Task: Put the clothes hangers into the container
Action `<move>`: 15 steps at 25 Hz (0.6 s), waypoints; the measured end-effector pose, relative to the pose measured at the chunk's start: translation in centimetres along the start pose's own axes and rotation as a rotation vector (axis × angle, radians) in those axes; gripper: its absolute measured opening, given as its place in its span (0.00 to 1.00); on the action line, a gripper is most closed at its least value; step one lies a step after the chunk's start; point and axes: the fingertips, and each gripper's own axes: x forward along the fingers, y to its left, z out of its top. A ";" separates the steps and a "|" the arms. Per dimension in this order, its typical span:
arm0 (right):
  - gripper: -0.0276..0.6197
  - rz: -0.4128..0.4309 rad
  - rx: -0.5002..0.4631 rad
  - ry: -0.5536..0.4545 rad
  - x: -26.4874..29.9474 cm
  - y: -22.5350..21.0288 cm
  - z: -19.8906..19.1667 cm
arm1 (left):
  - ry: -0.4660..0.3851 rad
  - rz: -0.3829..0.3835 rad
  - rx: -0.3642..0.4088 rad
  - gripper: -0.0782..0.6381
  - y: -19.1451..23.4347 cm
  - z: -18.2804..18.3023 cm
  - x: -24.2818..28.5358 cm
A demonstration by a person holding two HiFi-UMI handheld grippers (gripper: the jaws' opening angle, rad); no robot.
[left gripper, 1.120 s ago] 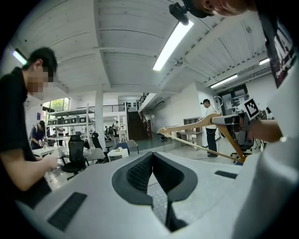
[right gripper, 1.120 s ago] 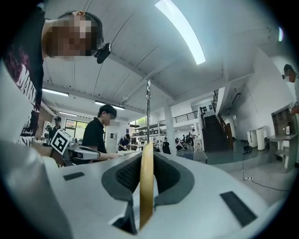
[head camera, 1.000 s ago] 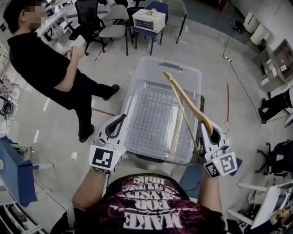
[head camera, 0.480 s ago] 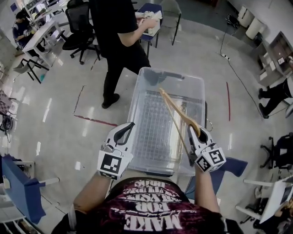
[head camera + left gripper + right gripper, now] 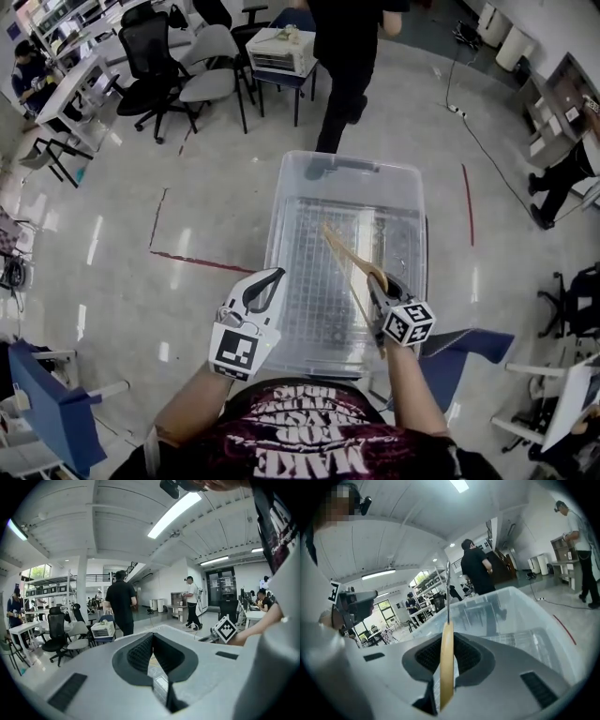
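Gripping the wooden hanger [image 5: 345, 255] near its metal hook, the right gripper [image 5: 375, 280] has its jaws clamped on the wood. Hanger slants away over the gridded floor of the clear container [image 5: 349, 167] (contact with floor: cannot tell). Left gripper [image 5: 273, 276]: jaws closed together, empty, just beside the container's near-left wall.

The right gripper [image 5: 378, 284] holds a wooden hanger [image 5: 347, 248] at its middle, over the near right part of the clear container [image 5: 349, 165]. From the jaws the hanger reaches forward and to the left, low above the ribbed bottom. The left gripper [image 5: 272, 278] is just outside the container's left wall, and nothing is in it. Far ahead of both grippers is a person in black [image 5: 347, 47], with office chairs [image 5: 211, 75] to the left.
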 end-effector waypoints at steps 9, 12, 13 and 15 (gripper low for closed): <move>0.14 -0.042 0.122 0.128 5.0 -4.2 -8.3 | 0.012 -0.020 -0.012 0.12 0.2 -1.6 0.3; 0.14 -0.036 0.136 0.171 6.2 -5.0 -10.4 | 0.015 -0.028 -0.023 0.12 0.0 -2.0 0.2; 0.14 -0.030 0.139 0.185 6.5 -5.2 -11.1 | 0.019 -0.031 -0.029 0.12 -0.1 -2.2 0.1; 0.14 -0.012 0.147 0.204 7.5 -5.4 -12.3 | 0.024 -0.035 -0.032 0.12 -0.1 -2.5 0.0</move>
